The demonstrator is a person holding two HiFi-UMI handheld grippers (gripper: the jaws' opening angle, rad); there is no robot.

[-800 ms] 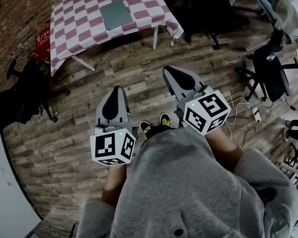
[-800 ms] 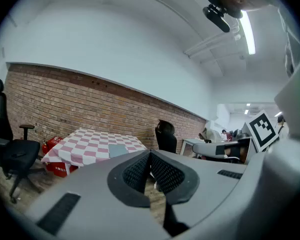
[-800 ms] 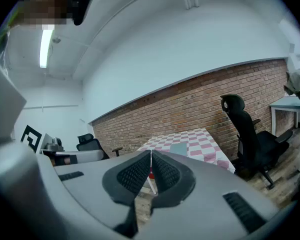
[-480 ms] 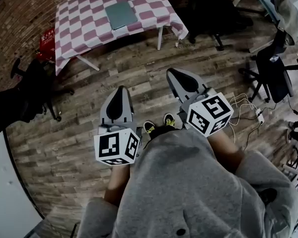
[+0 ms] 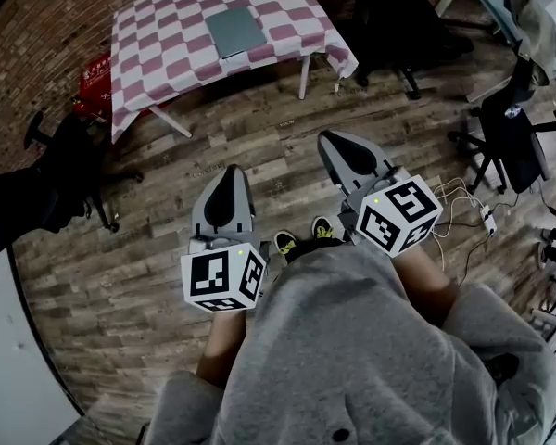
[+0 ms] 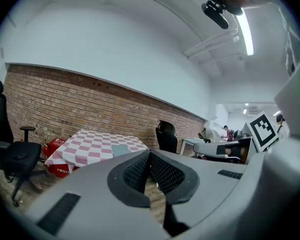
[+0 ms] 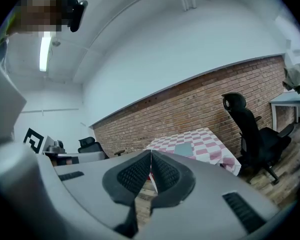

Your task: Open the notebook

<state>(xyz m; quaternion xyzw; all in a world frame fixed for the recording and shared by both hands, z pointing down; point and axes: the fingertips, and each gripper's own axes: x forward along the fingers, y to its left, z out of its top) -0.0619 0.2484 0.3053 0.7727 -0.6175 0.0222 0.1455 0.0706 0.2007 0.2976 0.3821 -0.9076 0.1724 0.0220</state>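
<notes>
A closed grey-green notebook (image 5: 235, 31) lies flat on a table with a pink-and-white checked cloth (image 5: 157, 40), far ahead of me. It shows small in the left gripper view as the notebook (image 6: 121, 149) and in the right gripper view as the notebook (image 7: 183, 149). My left gripper (image 5: 228, 171) and right gripper (image 5: 326, 137) are held over the wooden floor, well short of the table. Both point toward it, jaws shut with nothing between them.
Black office chairs stand left of the table (image 5: 60, 165), behind it (image 5: 389, 17) and at the right (image 5: 510, 128). A red box (image 5: 94, 77) sits by the table's left side. Cables and a power strip (image 5: 482, 213) lie on the floor at right.
The table and notebook have shifted slightly right and lower in the head view, a little closer. Both grippers stay shut, held the same way.
</notes>
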